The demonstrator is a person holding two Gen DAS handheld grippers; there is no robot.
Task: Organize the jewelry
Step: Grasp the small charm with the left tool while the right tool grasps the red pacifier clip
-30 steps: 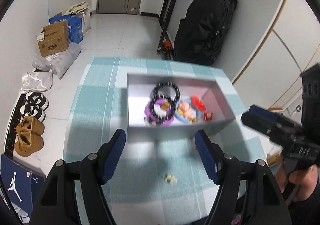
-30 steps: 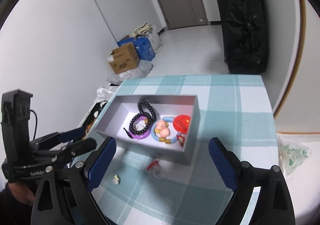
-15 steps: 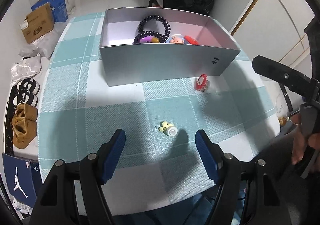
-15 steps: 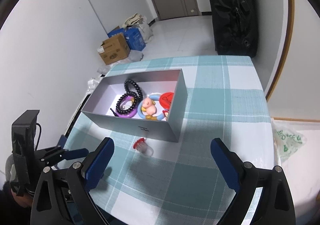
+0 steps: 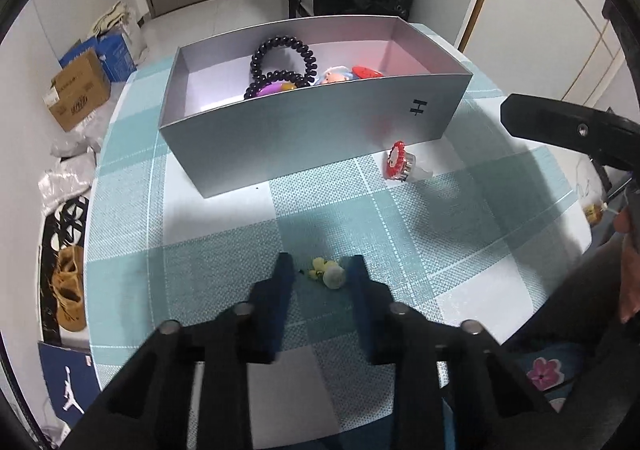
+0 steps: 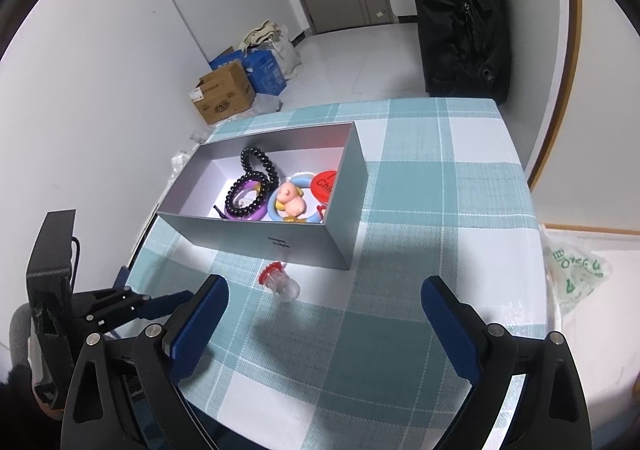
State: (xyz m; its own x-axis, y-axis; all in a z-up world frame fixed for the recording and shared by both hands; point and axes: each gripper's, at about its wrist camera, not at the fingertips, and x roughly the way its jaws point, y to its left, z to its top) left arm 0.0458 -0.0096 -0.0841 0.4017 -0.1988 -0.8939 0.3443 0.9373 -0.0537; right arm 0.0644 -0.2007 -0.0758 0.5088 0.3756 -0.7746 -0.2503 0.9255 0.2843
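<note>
A grey box (image 5: pixel 304 129) on the checked tablecloth holds black bead bracelets (image 5: pixel 282 57), a purple one, a pink-figure ring and a red disc; it also shows in the right wrist view (image 6: pixel 256 238). A small yellow flower earring (image 5: pixel 325 274) lies on the cloth between the fingers of my left gripper (image 5: pixel 320 270), which is partly closed around it with gaps on both sides. A red flower ring (image 5: pixel 400 166) lies beside the box front, also in the right wrist view (image 6: pixel 280 282). My right gripper (image 6: pixel 320 314) is open and empty, above the cloth near that ring.
The table's front and right edges are close. Shoes (image 5: pixel 70 290) and cardboard boxes (image 5: pixel 78 95) lie on the floor at the left. A black bag (image 6: pixel 460 13) stands behind the table. A plastic bag (image 6: pixel 576 274) lies on the floor at the right.
My left gripper has come down to the cloth and narrowed its jaws around the yellow earring. The right gripper has moved a little closer to the red ring, still open.
</note>
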